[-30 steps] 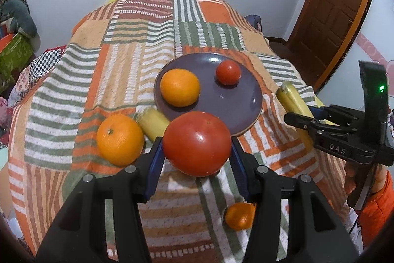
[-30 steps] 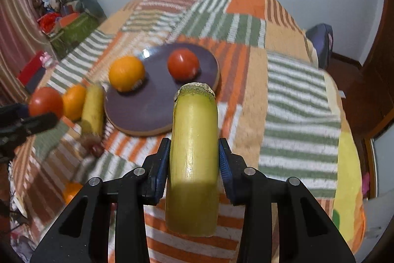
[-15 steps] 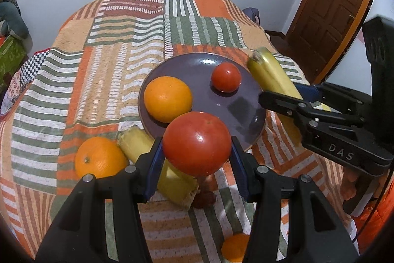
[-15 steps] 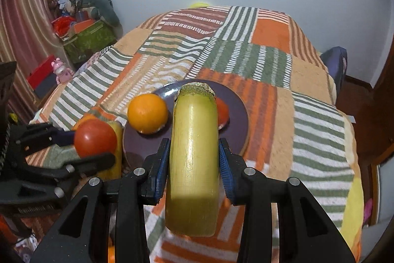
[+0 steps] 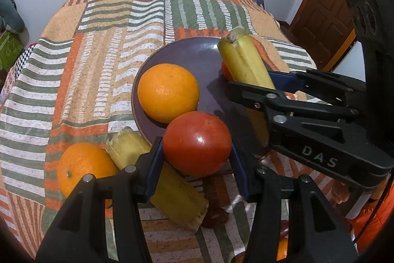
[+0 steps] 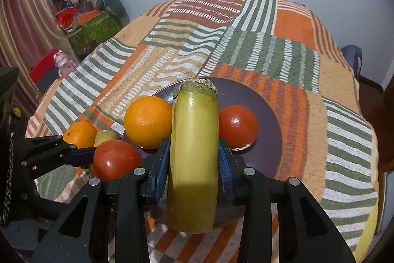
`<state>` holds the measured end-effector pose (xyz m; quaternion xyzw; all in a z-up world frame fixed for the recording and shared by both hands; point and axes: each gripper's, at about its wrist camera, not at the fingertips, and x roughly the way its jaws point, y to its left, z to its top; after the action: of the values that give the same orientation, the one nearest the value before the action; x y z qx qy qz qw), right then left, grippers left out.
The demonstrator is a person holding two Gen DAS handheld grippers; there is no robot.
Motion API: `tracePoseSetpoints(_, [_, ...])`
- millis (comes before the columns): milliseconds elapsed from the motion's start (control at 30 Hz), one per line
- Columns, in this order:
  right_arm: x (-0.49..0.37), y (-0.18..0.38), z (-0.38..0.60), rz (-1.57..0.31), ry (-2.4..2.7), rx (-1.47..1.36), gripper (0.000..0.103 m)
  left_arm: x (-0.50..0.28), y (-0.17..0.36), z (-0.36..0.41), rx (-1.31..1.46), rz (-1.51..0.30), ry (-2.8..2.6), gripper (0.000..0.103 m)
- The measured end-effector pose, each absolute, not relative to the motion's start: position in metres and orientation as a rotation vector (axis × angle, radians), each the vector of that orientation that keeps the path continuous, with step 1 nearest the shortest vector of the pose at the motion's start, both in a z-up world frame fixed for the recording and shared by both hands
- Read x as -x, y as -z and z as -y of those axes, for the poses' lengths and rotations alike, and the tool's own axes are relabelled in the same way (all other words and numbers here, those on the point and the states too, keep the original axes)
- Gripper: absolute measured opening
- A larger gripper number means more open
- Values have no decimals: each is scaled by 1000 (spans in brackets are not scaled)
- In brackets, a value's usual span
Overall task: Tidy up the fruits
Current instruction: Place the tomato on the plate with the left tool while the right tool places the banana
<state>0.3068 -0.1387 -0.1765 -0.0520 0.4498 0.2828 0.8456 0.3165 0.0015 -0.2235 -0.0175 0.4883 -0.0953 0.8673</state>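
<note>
Left gripper (image 5: 197, 154) has a shiny red tomato (image 5: 197, 143) clamped between its blue pads; right gripper (image 6: 194, 164) squeezes a yellow-green banana piece (image 6: 194, 154), rough-cut tip pointing forward.

The tomato (image 5: 197, 143) has a smooth, glossy skin with a little highlight on it, while the orange (image 5: 168, 93) looks matt and pebbly. The banana piece (image 6: 194, 159) is waxy-smooth with a rough, fibrous cut end. The plate (image 5: 197, 53) is dark glazed ceramic, slightly shiny. The patchwork bedspread (image 5: 110, 41) is coarse woven cloth. Both hand-held grippers look like matt black plastic with ribbed blue pads (image 6: 162, 168) and shiny metal pins.
</note>
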Motion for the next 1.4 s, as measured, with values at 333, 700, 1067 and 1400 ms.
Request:
tracePoseSetpoints(333, [-317,188,128,-982,-616,130,34,-323,233,-3,40,-1040,202,51])
tracePoseSetpoints(700, [-319,194,135,-1022,-607,108,35,-318,226,-2,14,-997,191,67])
tracePoseSetpoints(1067, [-304,153,147,-926,-588,102,37,-295,188,-32,56,-909,147,67])
tracePoseSetpoints(1400, [-271,127,140,-869,-607,79,47,-261,171,-87,80,-873,40,71])
